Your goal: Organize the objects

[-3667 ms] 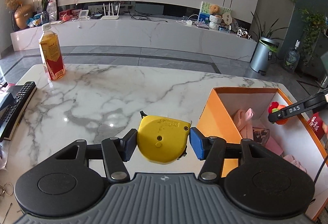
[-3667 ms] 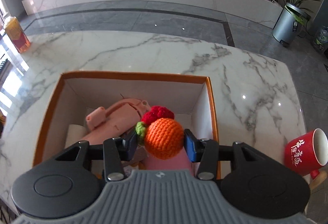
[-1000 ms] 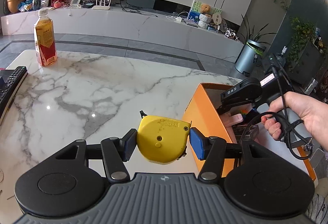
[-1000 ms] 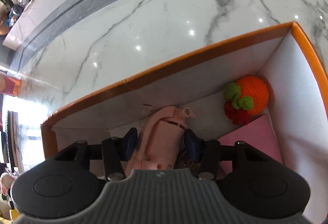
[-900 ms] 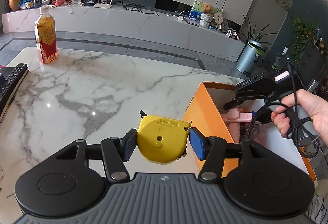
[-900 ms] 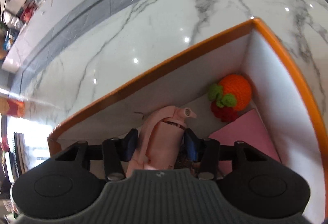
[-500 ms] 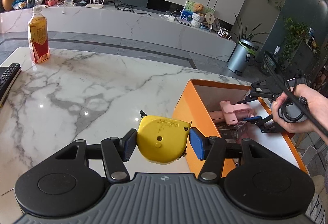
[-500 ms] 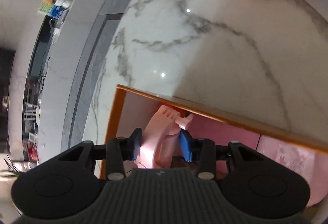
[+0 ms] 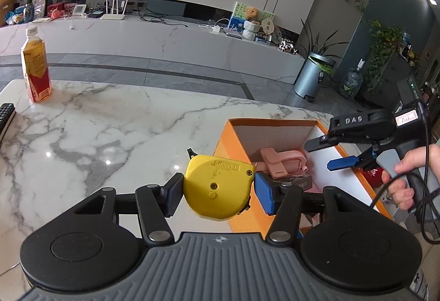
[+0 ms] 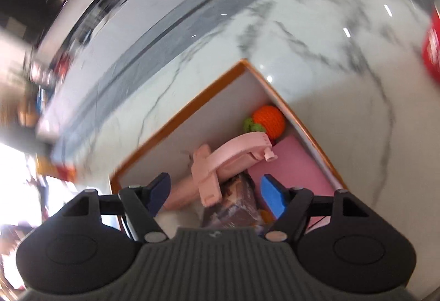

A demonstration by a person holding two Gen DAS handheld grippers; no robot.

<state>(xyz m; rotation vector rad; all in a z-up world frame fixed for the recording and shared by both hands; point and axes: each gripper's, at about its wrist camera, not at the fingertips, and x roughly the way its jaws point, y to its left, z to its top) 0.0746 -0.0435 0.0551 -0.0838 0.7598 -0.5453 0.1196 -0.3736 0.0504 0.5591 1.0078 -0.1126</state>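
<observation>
The left gripper [image 9: 218, 191] fingers clamp the flat sides of the tape measure [image 9: 217, 186], judged rigid, fairly heavy and smooth-cased; the right gripper [image 10: 214, 191] fingers have just been opening, empty, above the box [image 10: 176, 119].

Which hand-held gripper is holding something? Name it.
The left hand-held gripper: its pads clamp a yellow tape measure. The right hand-held gripper stands open over the orange box, gripping nothing.

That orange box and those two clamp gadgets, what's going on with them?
A person is tidying small things into the orange box. The left hand-held gripper is clamped on a yellow tape measure beside the box. The right hand-held gripper has just been opening above it, letting go of a pink tool that now lies inside near a crocheted orange.
</observation>
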